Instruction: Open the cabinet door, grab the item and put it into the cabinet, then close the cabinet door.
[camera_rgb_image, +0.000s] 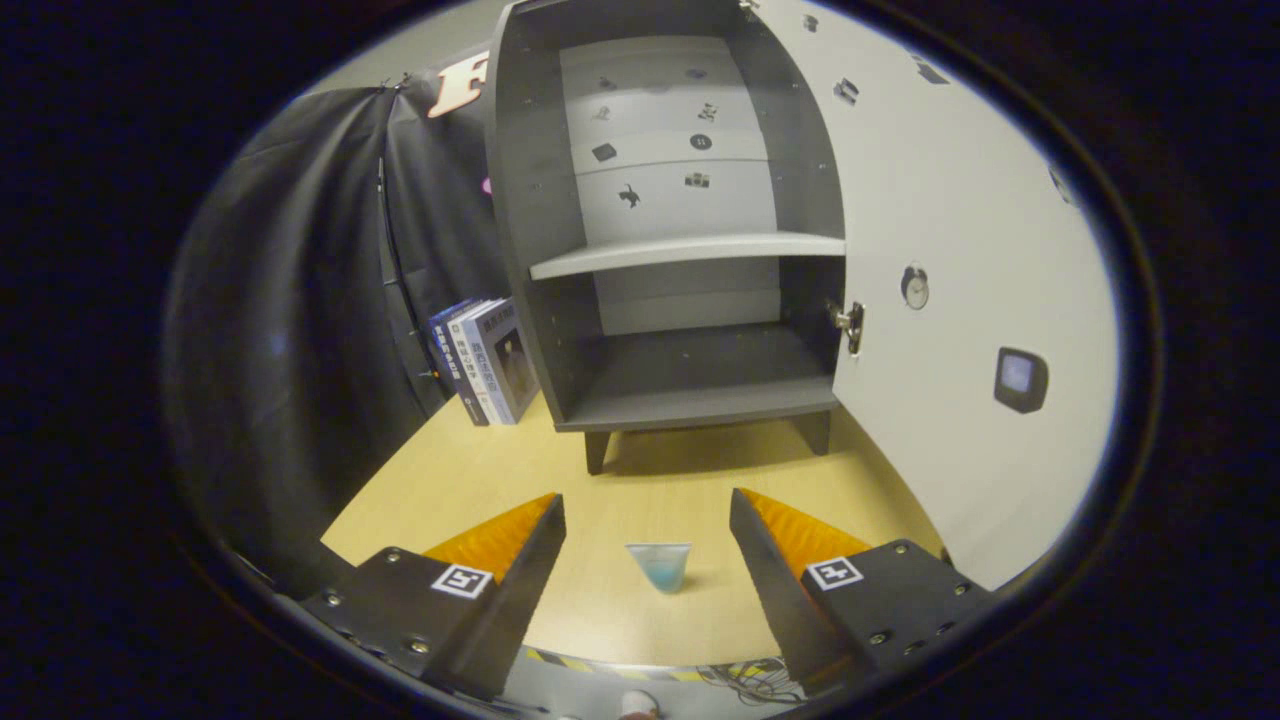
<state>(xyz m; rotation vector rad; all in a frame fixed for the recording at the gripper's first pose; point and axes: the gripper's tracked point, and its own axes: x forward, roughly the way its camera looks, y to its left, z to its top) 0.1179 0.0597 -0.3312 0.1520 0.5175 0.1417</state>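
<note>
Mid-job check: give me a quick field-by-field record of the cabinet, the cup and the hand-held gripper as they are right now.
cabinet: standing on the table, interior bare on both levels
cabinet door: swung open to the right
shelf: bare
cup: small translucent bluish cup, upright on the table, between the fingers, touched by neither
hand-held gripper: fingers open, cup in the gap
books: standing left of the cabinet
task stage: door open; cup not yet grasped

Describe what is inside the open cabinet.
The cabinet holds one shelf, bare on top, and a bare bottom board. Its back panel carries small stickers. The top is cut off. The open gripper flanks a cup outside it.
</note>
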